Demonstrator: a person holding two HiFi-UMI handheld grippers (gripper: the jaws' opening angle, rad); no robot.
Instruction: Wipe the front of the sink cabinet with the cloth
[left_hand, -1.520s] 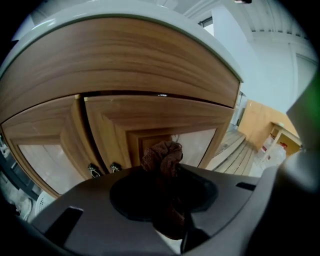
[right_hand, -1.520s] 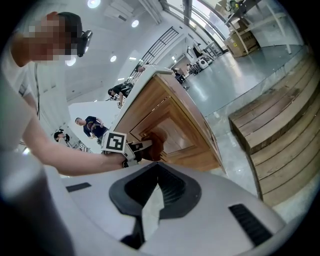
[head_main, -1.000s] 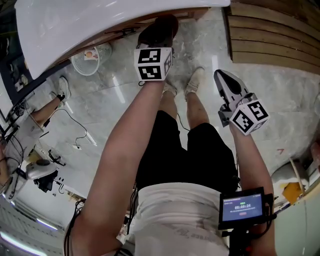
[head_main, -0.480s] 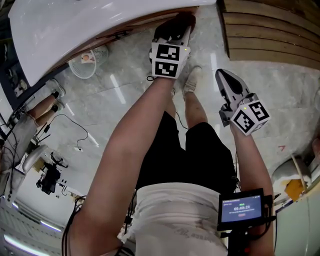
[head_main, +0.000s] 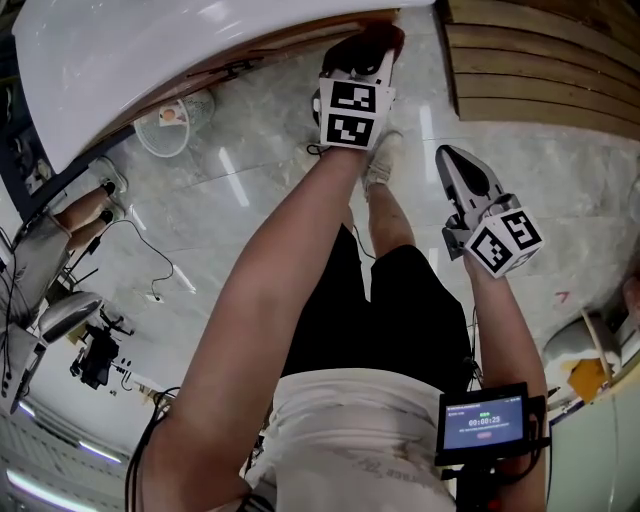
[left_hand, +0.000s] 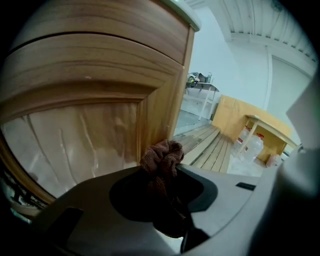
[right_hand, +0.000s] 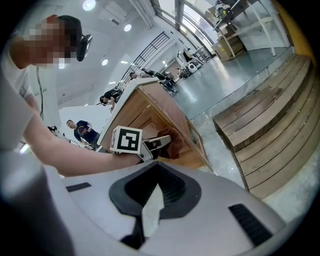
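The wooden sink cabinet (left_hand: 85, 95) stands under a white countertop (head_main: 150, 60). My left gripper (head_main: 366, 58) is shut on a crumpled brown cloth (left_hand: 161, 159) and holds it at the cabinet's front, near the right corner post (left_hand: 160, 115). In the right gripper view the left gripper (right_hand: 157, 144) and the cloth (right_hand: 175, 146) show against the cabinet (right_hand: 150, 117). My right gripper (head_main: 462, 172) hangs shut and holds nothing, out over the floor to the right, apart from the cabinet; its jaws (right_hand: 152, 200) point toward the cabinet.
Stacked wooden planks (head_main: 545, 70) lie on the marble floor right of the cabinet. A small fan (head_main: 165, 125) and cables (head_main: 150, 270) sit on the floor at left. The person's feet (head_main: 385, 160) stand below the cabinet. Water bottles (left_hand: 250, 145) stand under a table beyond.
My left gripper has carried the cloth rightward along the cabinet front toward its right corner. The right gripper has hardly moved.
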